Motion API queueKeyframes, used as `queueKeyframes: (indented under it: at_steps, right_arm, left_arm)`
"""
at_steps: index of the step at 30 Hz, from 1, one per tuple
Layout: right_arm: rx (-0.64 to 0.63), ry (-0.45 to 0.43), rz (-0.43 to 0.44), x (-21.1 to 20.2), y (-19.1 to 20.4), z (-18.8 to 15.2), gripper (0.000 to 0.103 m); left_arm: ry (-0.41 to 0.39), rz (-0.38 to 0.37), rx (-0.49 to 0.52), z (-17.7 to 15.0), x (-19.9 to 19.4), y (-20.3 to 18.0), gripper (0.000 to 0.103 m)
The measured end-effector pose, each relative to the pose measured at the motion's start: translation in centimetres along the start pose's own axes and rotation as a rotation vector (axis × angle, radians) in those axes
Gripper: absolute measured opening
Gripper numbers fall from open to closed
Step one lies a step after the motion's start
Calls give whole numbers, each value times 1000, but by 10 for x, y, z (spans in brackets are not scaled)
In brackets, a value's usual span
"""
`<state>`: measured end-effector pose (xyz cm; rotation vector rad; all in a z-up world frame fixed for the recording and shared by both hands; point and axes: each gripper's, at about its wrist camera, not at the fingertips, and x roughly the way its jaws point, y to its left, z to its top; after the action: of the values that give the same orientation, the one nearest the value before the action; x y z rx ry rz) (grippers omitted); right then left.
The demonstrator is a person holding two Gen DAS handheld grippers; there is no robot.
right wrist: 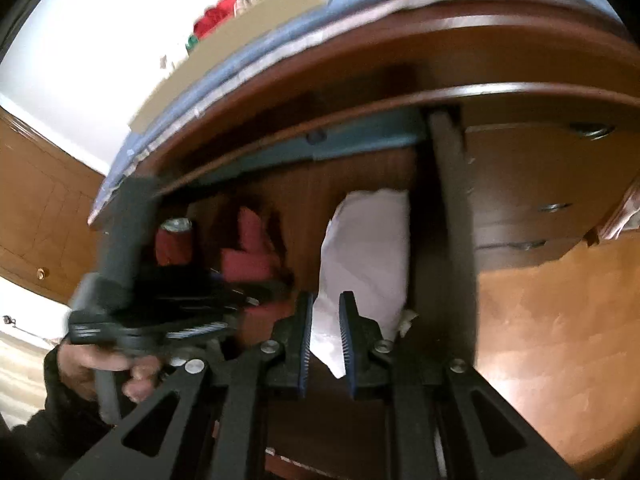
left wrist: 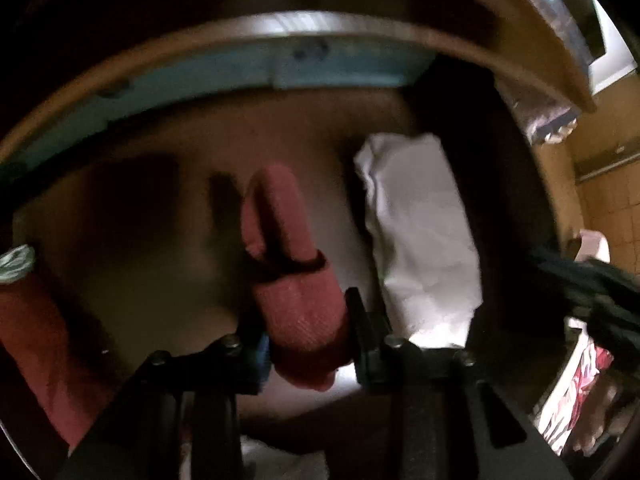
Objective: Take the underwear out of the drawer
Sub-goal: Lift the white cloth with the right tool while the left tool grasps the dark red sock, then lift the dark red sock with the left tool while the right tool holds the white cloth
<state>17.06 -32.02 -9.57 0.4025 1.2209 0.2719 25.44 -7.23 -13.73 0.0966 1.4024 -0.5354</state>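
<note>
The left gripper [left wrist: 308,330] is clamped on the near end of a rolled red garment [left wrist: 288,264], presumably the underwear, inside the open drawer [left wrist: 160,128]. The roll's long axis runs straight ahead of the jaws, from the grip toward the drawer's back wall, near the middle of the drawer floor. A folded white cloth [left wrist: 416,232] lies just beside it on the right, along the drawer's right side, and a second red roll [left wrist: 36,340] sits at the left edge.

The right gripper [right wrist: 325,340] hovers over the drawer's front edge with its jaws a little apart and nothing between them; the white cloth lies ahead of it.

The left hand has the garment, so the coming move is likely a lift up and back toward the front edge.
</note>
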Motion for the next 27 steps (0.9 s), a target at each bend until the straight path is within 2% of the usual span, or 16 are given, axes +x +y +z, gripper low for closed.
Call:
queueKeyframes:
  at_steps: [3,4,6,9,13,15,20,24,27]
  right_arm:
    - [0,60,0,20,7,6,44]
    - [-5,76,-14,26,11,9,48]
    - [-30,97,-47,35,19,11,61]
    - [-80,139,-141,51,30,15,63]
    - [-62,214,-224,75,28,20,63]
    - [-78,229,-270,83,29,22,63]
    - [-116,268,-368,96,35,27,63]
    - [-111,272,-412,99,35,29,62]
    - [-157,277,-466,106,41,30,62]
  left_arm:
    - [-91,-3,19,-15,-31,10,30]
    - [-123,3,23,-20,-41,13,30]
    - [-190,22,20,-28,-61,21,30]
    - [-258,26,6,-38,-81,32,30]
    - [-318,28,-1,-43,-104,53,30]
    - [-335,23,-8,-43,-110,52,30]
    - [-353,-2,-34,-59,-122,68,30]
    - [-362,-12,-50,-62,-113,72,30]
    - [-367,-21,-62,-64,-112,75,30]
